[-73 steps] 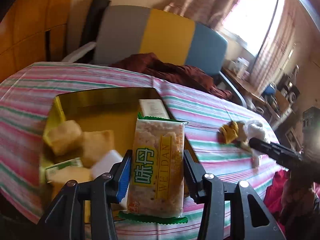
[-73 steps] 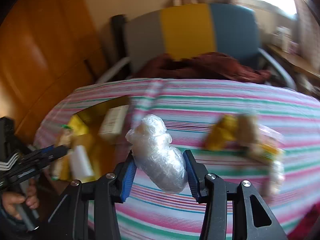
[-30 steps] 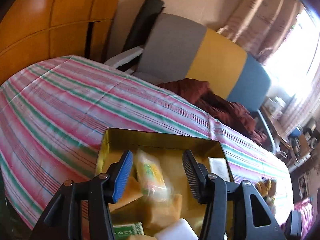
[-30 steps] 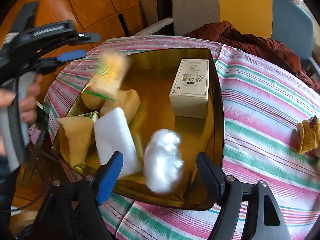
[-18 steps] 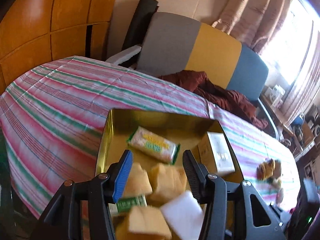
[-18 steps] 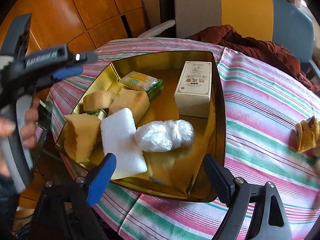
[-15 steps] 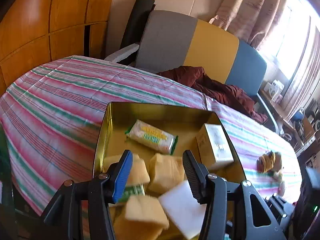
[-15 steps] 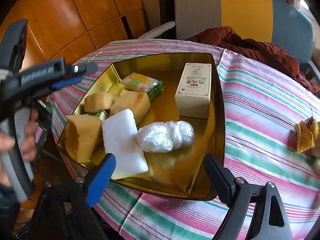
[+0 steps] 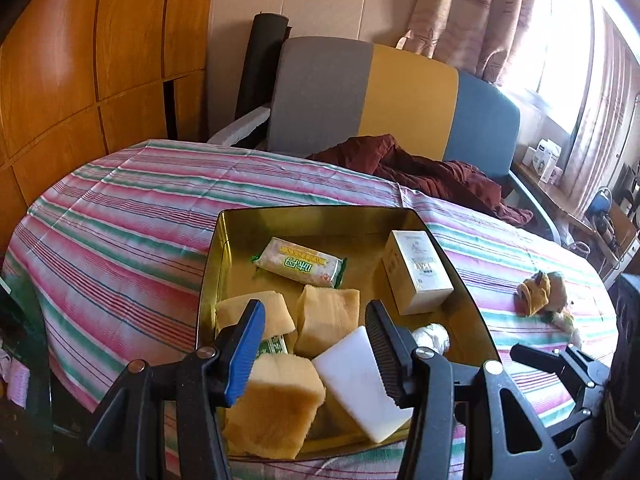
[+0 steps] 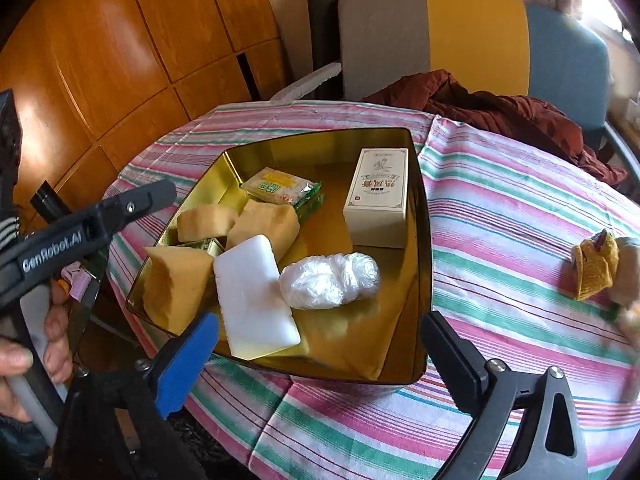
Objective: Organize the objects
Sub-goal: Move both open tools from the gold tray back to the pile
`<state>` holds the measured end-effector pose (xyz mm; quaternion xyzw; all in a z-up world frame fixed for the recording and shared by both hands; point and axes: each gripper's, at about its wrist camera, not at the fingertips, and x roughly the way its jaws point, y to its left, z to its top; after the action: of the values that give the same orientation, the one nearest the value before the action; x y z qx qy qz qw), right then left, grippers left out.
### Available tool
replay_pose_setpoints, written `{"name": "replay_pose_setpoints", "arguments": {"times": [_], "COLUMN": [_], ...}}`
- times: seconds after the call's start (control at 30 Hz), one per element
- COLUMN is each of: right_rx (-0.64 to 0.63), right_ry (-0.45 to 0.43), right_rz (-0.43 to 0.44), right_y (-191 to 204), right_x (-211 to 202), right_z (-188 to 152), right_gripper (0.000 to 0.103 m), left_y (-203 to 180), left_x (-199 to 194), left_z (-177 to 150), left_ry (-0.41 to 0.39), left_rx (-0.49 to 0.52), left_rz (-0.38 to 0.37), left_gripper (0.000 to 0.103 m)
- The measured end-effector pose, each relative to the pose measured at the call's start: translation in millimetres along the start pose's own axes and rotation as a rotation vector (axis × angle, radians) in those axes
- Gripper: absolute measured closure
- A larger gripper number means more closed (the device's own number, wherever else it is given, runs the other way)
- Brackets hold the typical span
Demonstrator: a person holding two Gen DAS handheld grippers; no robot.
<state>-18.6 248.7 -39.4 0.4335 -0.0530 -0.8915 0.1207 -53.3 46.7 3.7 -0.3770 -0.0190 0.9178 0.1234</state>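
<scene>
Grippers, left (image 9: 316,344) and right (image 10: 320,344), hover (both spread, empty) above gold tray (image 10: 425,240).

– What is your round table (image 10: 500,208) carrying under its striped cloth (image 9: 120,240)?
– You have 1 gold tin tray (image 10: 425,264) near its left side, and a yellow rag (image 10: 596,266) well apart at the right edge.
</scene>
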Motion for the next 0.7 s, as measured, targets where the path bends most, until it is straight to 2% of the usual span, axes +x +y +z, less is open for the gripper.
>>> {"name": "replay_pose_setpoints", "arguments": {"times": [0.33,0.7], "right_rx": [0.001,0.034], "right_ry": [-0.032,-0.064], "right_rz": [-0.019,-0.056], "right_y": [0,-15], "right_x": [-8,-20], "right_z": [-1,-1], "right_gripper": [0.0,0.0], "left_y": [-7,-27], "left_x": [-7,-12], "left_z": [-11,-15], "left_ry": [-0.003,-0.001], "left_rx": [0.034,0.096], "left_rz": [0.013,-0.019], "left_gripper": [0.05,0.05]}}
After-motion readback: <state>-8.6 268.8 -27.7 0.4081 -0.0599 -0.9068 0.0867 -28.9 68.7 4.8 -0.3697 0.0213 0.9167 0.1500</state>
